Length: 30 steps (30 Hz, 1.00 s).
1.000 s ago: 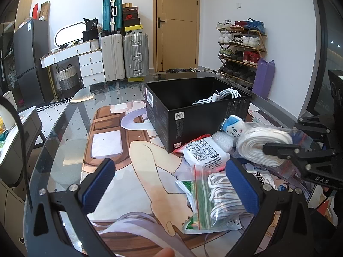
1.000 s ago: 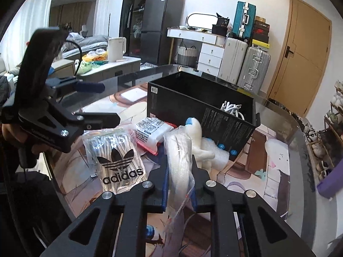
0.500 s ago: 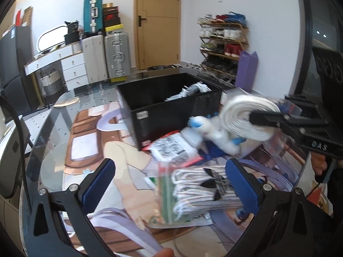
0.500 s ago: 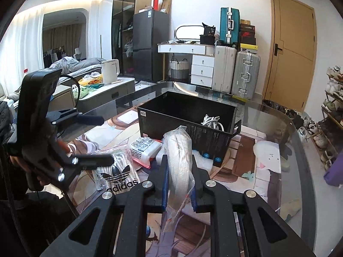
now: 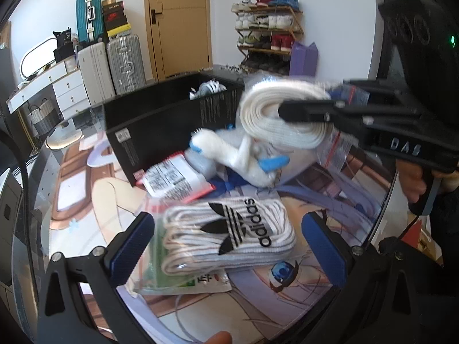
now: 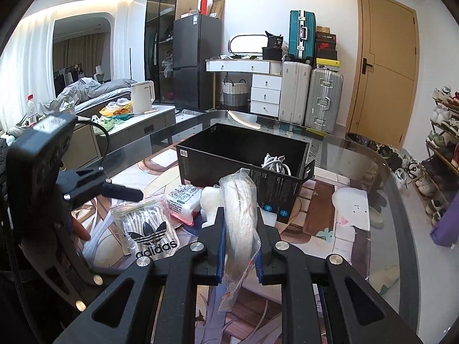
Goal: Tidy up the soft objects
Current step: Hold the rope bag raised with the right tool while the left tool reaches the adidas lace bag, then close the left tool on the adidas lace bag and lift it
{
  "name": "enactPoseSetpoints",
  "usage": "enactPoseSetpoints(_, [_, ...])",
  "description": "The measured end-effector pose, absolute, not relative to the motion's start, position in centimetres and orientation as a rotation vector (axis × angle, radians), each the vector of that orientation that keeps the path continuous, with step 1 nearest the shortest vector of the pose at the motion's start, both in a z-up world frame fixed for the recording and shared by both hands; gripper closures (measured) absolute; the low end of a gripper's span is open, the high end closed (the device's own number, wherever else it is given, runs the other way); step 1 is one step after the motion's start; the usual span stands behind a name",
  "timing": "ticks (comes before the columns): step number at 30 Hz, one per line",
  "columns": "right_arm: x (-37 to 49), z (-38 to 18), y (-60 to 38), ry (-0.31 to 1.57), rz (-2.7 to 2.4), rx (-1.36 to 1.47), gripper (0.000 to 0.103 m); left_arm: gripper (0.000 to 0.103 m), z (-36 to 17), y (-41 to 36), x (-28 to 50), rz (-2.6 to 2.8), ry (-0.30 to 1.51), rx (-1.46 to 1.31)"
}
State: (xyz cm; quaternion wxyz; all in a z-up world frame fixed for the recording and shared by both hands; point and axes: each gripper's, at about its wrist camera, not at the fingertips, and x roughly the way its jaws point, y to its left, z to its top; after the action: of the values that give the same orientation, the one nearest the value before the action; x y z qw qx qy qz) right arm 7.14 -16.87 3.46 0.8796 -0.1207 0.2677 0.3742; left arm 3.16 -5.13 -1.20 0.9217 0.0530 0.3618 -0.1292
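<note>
The right claw (image 6: 239, 246) is pinching a bagged white roll (image 6: 239, 215), which stands upright between its blue pads at the lower centre of the right wrist view, the clear bag's loose end hanging below the pads. In the left wrist view the same roll (image 5: 284, 114) sits at upper right, held off the table by the right claw (image 5: 304, 111) and blurred, in front of the right end of the black box (image 5: 160, 126).

The left claw (image 5: 229, 246) is spread wide, its blue pads at the lower left and lower right of its own view. The adidas sock pack (image 5: 229, 232) lies flat on the table (image 5: 86, 200) between those pads, nearer the left one, touching neither. In the right wrist view the left claw (image 6: 126, 193) shows at middle left, just above and left of the sock pack (image 6: 149, 229).

Beyond the socks, at frame centre in the left wrist view, a white plush with blue parts (image 5: 246, 157) rests against the box, and a white packet with a red edge (image 5: 172, 180) lies to its left. The box (image 6: 243, 160) is open-topped and holds white cords (image 6: 275, 163) in its right end.
</note>
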Motion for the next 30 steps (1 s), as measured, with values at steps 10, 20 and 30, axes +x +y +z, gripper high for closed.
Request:
enactPoseSetpoints(10, [7.2, 3.4, -16.8, 0.563, 0.781, -0.253, 0.087, 0.0, -1.9, -6.2, 3.8, -0.245, 0.762, 0.15])
enactPoseSetpoints(20, [7.2, 3.4, -16.8, 0.562, 0.78, -0.253, 0.087, 0.011, -1.8, -5.8, 4.2, -0.262, 0.767, 0.162])
enactPoseSetpoints(30, [7.0, 3.6, -17.0, 0.548, 0.778, -0.241, 0.087, 0.054, -0.5, -5.6, 3.6, -0.312, 0.739, 0.129])
